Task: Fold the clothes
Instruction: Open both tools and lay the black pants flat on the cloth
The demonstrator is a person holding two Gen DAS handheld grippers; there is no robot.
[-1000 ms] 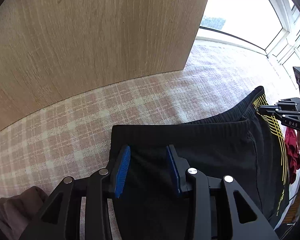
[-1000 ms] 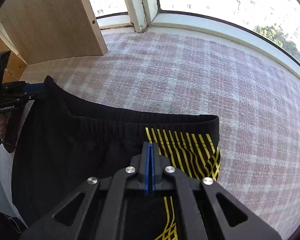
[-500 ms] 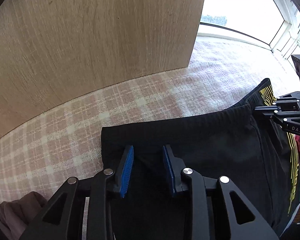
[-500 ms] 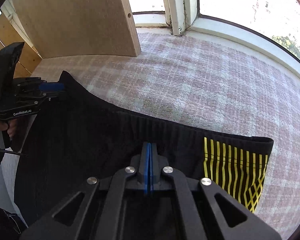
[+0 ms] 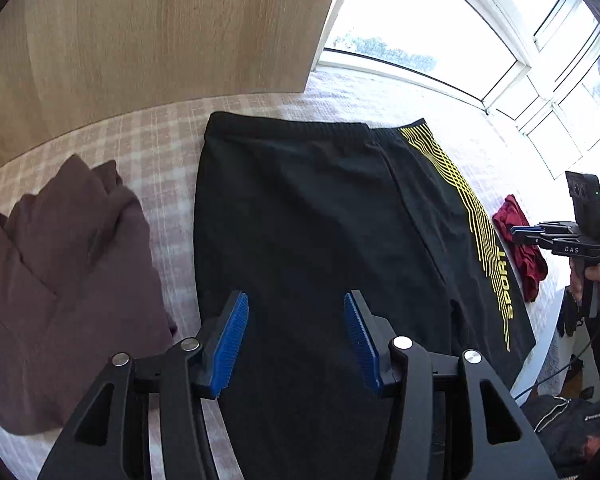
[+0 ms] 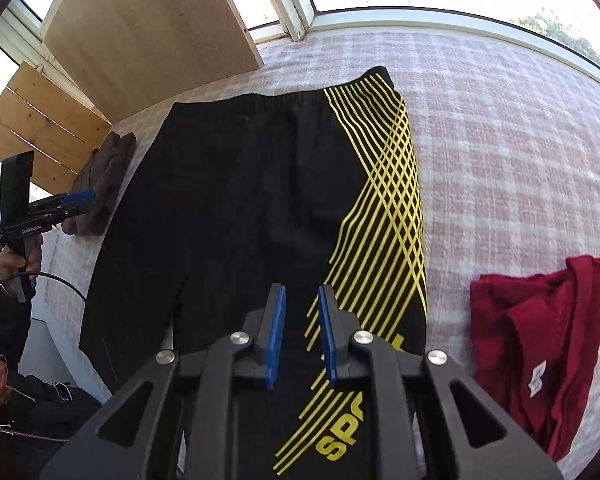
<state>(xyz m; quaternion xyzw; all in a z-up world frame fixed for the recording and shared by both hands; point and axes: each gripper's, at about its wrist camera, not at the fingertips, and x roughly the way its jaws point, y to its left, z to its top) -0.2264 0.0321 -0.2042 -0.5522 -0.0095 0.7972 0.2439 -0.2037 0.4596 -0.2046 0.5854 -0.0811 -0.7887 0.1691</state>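
Black sport shorts [image 5: 320, 220] with yellow stripes lie flat on the pink plaid surface, waistband at the far end; they also show in the right wrist view [image 6: 240, 200]. My left gripper [image 5: 296, 320] is open and empty above the shorts' near left part. My right gripper [image 6: 302, 312] is open and empty above the near right part, beside the yellow stripes. Each gripper shows in the other's view, the right one [image 5: 518, 234] at the right edge and the left one [image 6: 82, 198] at the left.
A brown garment [image 5: 60, 280] lies left of the shorts. A red garment [image 6: 540, 340] lies to their right. A wooden panel [image 5: 140, 32] stands at the far left, with windows behind. The surface's near edge lies close to me.
Both grippers let go of the waistband, opened and drew back towards the near edge. The shorts now lie spread flat.
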